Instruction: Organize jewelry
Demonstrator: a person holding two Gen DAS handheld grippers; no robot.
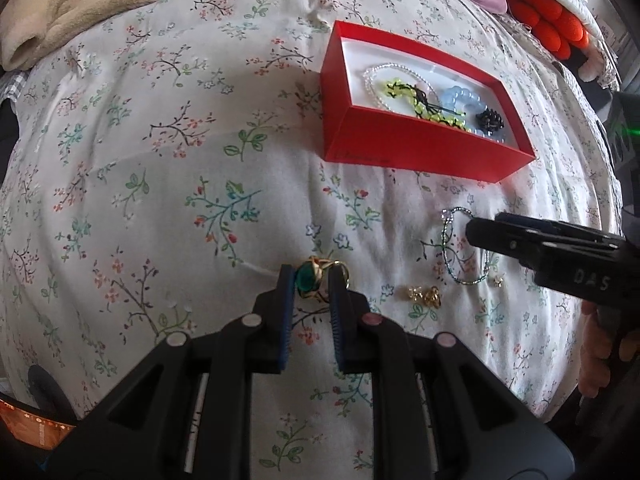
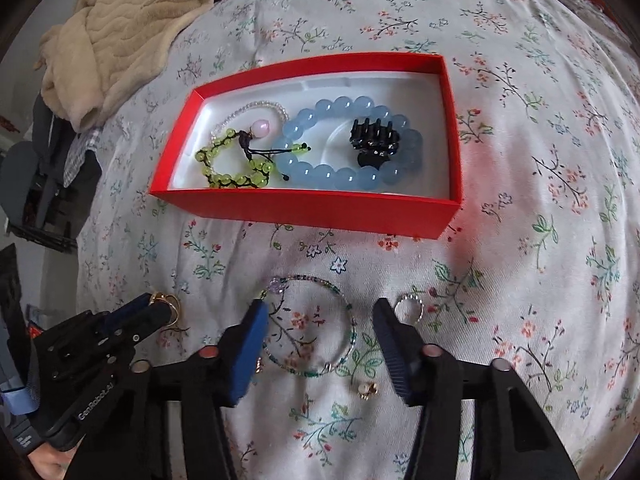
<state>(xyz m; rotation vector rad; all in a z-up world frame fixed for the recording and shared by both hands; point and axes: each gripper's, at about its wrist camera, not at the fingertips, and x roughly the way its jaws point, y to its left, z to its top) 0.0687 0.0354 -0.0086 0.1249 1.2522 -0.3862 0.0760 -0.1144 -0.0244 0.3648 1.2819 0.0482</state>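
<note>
Jaws of our left gripper (image 1: 311,280) pinch a green ring (image 1: 308,279); our right gripper (image 2: 320,312), spread, straddles the beaded bracelet (image 2: 310,326) on the bedspread (image 2: 520,280), below the red box (image 2: 304,206).

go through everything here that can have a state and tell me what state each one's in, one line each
Left gripper: shut on the green ring.
Right gripper: open, jaws either side of the thin bangle on the bedspread.
Red box: open, no lid on.
Blue bracelet: in the box.
Green bracelet: in the box.
Hair claw: in the box, on the blue bracelet.
Small ring: loose on the bedspread.
</note>
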